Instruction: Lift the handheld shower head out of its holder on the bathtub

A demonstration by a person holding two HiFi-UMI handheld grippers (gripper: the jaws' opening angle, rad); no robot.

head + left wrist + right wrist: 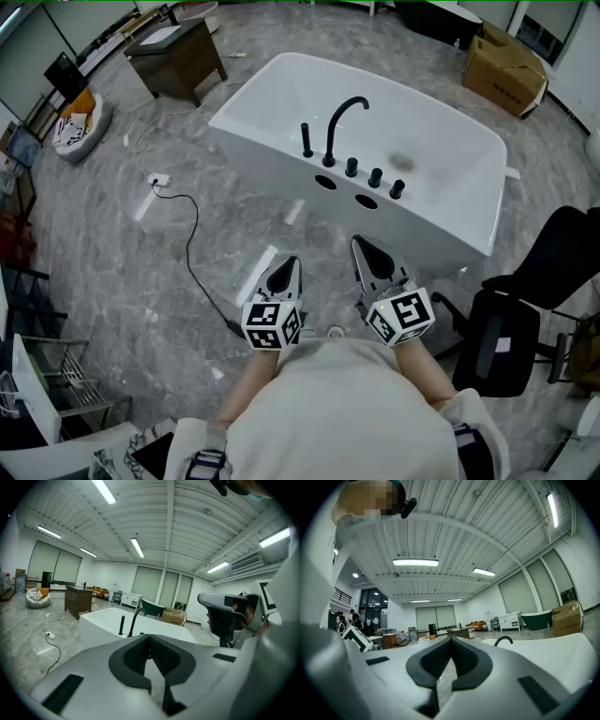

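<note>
A white bathtub (450, 202) stands ahead in the head view. On its near rim a black handheld shower head (307, 141) stands upright in its holder, left of the curved black faucet (342, 122) and three black knobs (374, 176). My left gripper (292, 263) and right gripper (359, 245) hover side by side above the floor, short of the tub, both shut and empty. The left gripper view shows its shut jaws (150, 637) with the shower head (122, 625) and faucet (135, 619) beyond. The right gripper view shows its shut jaws (450, 641) and the faucet's arc (503, 640).
A dark wooden cabinet (178, 58) stands at far left of the tub, a cardboard box (504, 67) at far right. A black office chair (525, 319) sits close on the right. A power strip (158, 179) with a black cable (192, 248) lies on the grey floor at left.
</note>
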